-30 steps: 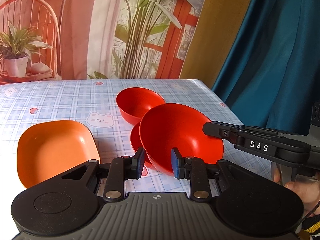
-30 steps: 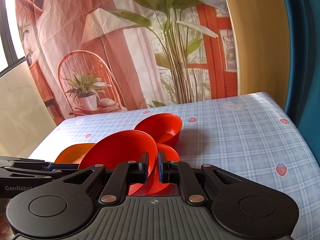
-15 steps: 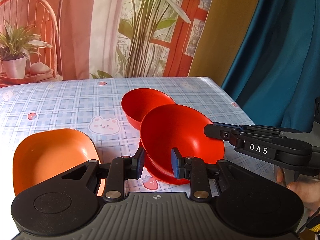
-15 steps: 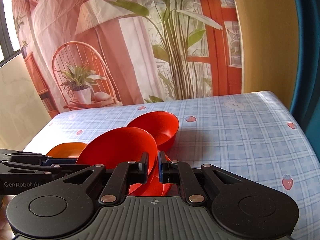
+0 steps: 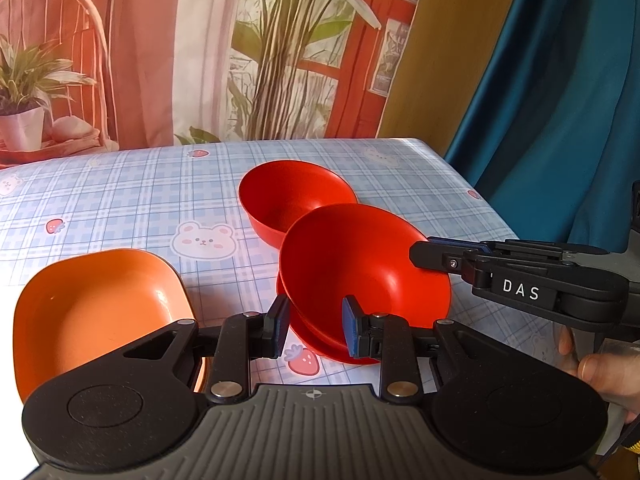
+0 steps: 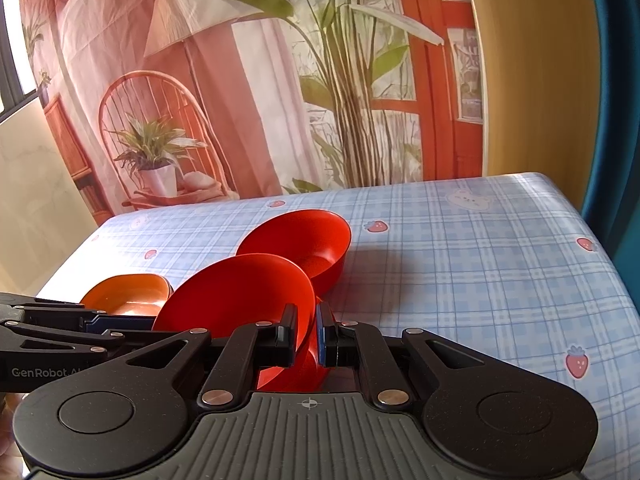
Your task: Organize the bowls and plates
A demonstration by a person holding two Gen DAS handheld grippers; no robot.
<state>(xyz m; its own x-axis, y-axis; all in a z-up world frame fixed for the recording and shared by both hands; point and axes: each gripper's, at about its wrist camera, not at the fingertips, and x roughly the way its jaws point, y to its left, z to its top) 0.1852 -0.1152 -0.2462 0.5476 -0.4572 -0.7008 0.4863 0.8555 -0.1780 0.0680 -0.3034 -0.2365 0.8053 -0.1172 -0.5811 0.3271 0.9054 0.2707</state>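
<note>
The red bowl is hanging tilted above a red plate near the front of the table; whether its lower edge is touching the plate I cannot tell. The right gripper is pinching the bowl's rim, with its fingers nearly together on the thin wall. The left gripper is standing half open in front of the bowl and is holding nothing. A second red bowl is sitting upright on the table just behind, and an orange square plate is lying to the left, apart from the red things. The table is wearing a light blue checked cloth with small strawberries and bear faces. Behind it a printed backdrop is showing a chair, a potted plant and tall green leaves. To the right a yellow-brown curtain and a dark teal curtain are hanging.
</note>
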